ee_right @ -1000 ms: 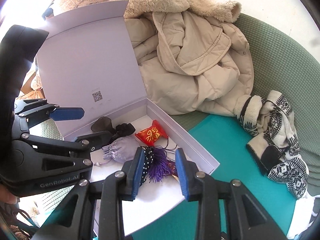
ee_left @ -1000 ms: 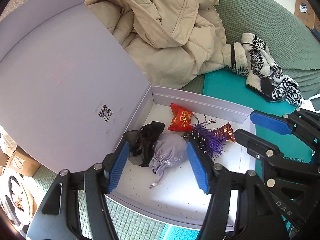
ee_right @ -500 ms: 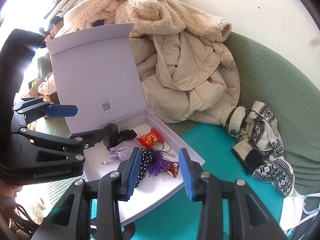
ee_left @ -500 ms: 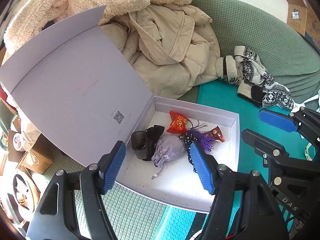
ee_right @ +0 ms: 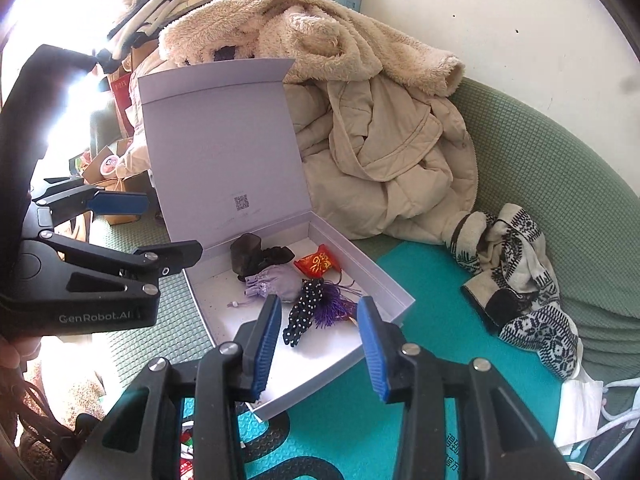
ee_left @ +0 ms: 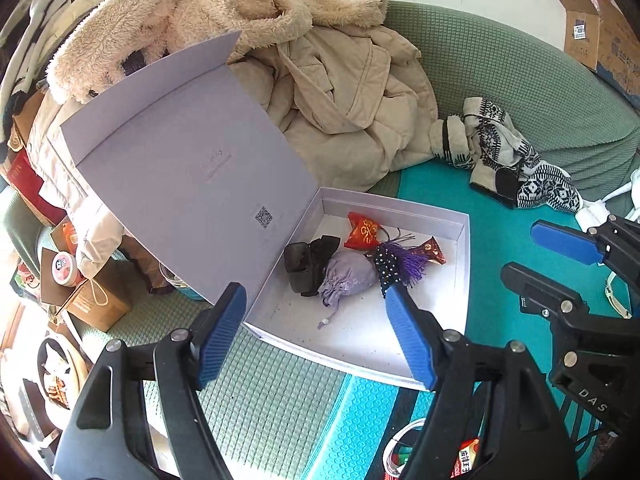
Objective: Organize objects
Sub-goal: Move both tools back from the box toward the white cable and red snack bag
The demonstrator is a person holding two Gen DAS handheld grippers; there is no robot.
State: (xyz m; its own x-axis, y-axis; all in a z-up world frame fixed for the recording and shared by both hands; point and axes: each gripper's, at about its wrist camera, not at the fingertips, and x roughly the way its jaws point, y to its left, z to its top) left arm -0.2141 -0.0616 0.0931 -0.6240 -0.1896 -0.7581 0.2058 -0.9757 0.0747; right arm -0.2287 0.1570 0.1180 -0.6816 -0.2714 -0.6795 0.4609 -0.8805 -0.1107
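Lavender cardboard box [ee_left: 462,264] sits open on the sofa seat in the left wrist view, lid [ee_left: 192,184] propped up at its left with a QR code near the hinge. Inside, clustered toward the back: black fabric item [ee_left: 308,260], lilac drawstring pouch [ee_left: 348,276], red-and-gold sachet [ee_left: 364,232], polka-dot piece with purple tassel [ee_left: 400,264], small red-brown packet [ee_left: 432,250]. Pouch touches the black item and the tassel piece. Left gripper [ee_left: 312,328] hangs above the box's near edge, jaws opening, fairly wide, nothing between the pads. Right gripper [ee_left: 548,260] shows at the right edge over the teal mat [ee_left: 500,208], empty. Beige padded coat [ee_left: 352,112] and fleece blanket [ee_left: 224,12] are piled behind the box; a black-and-white knit [ee_left: 508,152] lies on the mat to the right. Cardboard boxes and clutter are on the floor at left.

Right wrist view: same box [ee_right: 396,300], lid [ee_right: 224,148] upright behind it. Contents are the same: black item [ee_right: 256,256], pouch [ee_right: 272,284], sachet [ee_right: 318,264], polka-dot and tassel piece [ee_right: 316,308]. Right gripper [ee_right: 316,336] is over the box's near corner, jaws partly open, holding nothing; the tassel piece lies below in the box, clear of the pads. Left gripper [ee_right: 152,224] enters from the left, over the box's left edge, empty. Coat [ee_right: 384,160] is behind, the knit [ee_right: 516,272] at right on the green sofa cover [ee_right: 560,168].
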